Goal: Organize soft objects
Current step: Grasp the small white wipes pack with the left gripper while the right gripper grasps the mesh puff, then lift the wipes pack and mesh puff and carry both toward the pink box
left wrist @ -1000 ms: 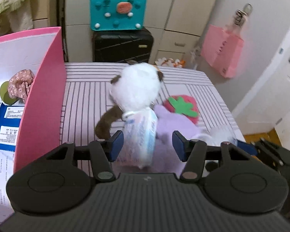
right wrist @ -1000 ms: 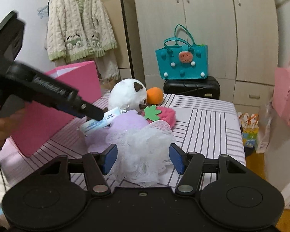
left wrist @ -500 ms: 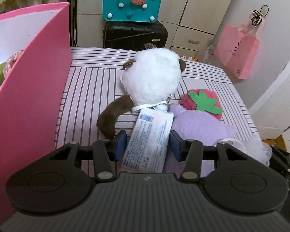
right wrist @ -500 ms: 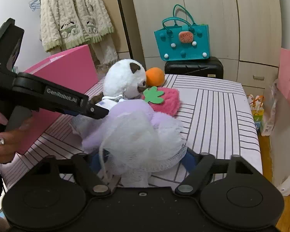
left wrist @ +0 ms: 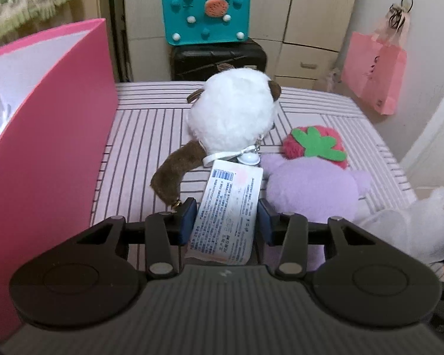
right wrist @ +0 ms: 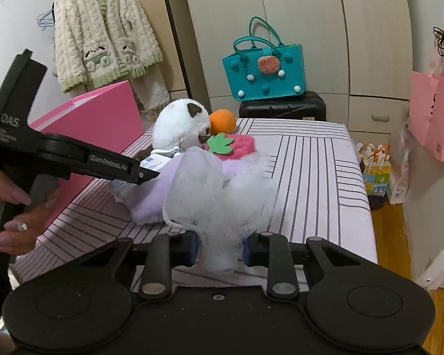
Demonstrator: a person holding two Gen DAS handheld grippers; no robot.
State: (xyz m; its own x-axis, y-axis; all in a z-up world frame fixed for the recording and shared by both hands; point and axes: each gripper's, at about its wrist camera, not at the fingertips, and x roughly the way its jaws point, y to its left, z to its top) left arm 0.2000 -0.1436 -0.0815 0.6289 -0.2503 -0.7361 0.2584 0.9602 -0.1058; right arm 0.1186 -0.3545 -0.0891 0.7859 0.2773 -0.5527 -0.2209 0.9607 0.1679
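Left of both closed hand-held grippers stands the box (left wrist: 53, 136); left (left wrist: 227, 217) pinches the tag (left wrist: 228, 207), right (right wrist: 219, 247) the pouf (right wrist: 222, 195).

Left tool (left wrist: 227, 217) grips the white plush's (left wrist: 232, 115) printed tag (left wrist: 226, 213); purple plush (left wrist: 309, 183) beside.

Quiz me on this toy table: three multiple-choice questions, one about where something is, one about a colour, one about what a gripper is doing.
1. Where is the strawberry plush?
A. right of the white plush
B. inside the pink box
C. on the suitcase

2. What colour is the felt bag?
A. yellow
B. teal
C. black

3. What is the right gripper doing?
A. hanging open over bare cloth
B. closed on the mesh puff
C. closed on an orange

Answers:
1 A: left wrist view shows it on the striped cloth beside the white plush.
2 B: its body and handles are teal.
3 B: the fingers squeeze the puff's base.
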